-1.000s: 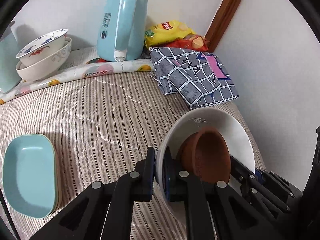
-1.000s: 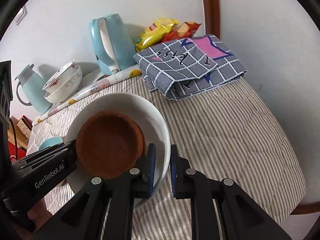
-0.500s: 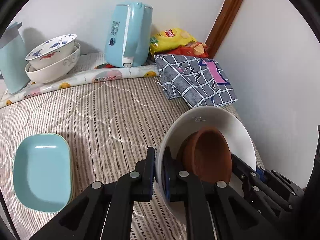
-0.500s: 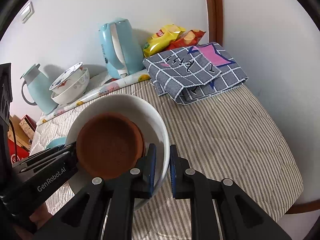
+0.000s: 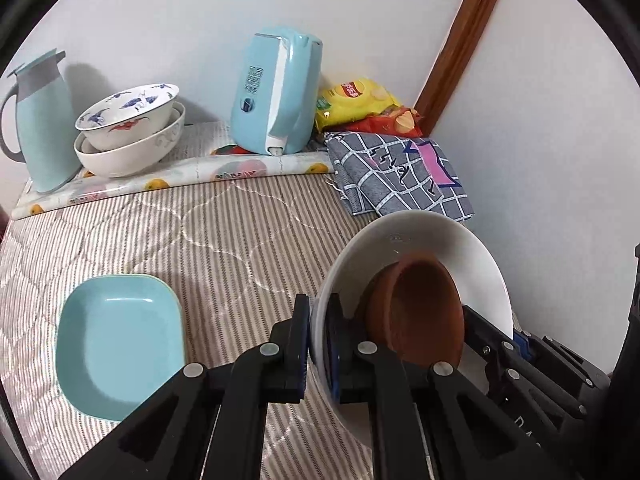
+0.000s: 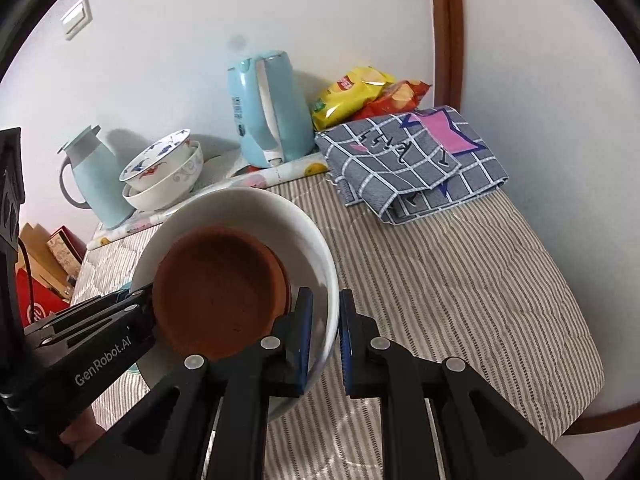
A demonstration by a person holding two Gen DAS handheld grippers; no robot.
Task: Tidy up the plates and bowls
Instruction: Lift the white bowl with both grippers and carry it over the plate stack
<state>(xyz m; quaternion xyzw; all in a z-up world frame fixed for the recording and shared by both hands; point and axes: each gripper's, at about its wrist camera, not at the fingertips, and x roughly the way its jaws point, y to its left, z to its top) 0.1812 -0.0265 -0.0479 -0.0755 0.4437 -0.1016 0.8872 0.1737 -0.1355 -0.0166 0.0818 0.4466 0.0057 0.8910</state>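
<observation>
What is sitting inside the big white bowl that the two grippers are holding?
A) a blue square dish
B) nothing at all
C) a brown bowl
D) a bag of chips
C: a brown bowl sits inside the white bowl, whose rim is pinched by the right gripper on one side and the left gripper on the other.

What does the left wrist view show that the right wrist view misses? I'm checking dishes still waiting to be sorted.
Only the left wrist view shows the whole light blue square dish on the striped cover. Only the right wrist view shows a wall switch and red boxes beside the surface. Both show the white bowl holding the brown bowl, each gripper clamped on its rim, and the stacked patterned bowls.
</observation>
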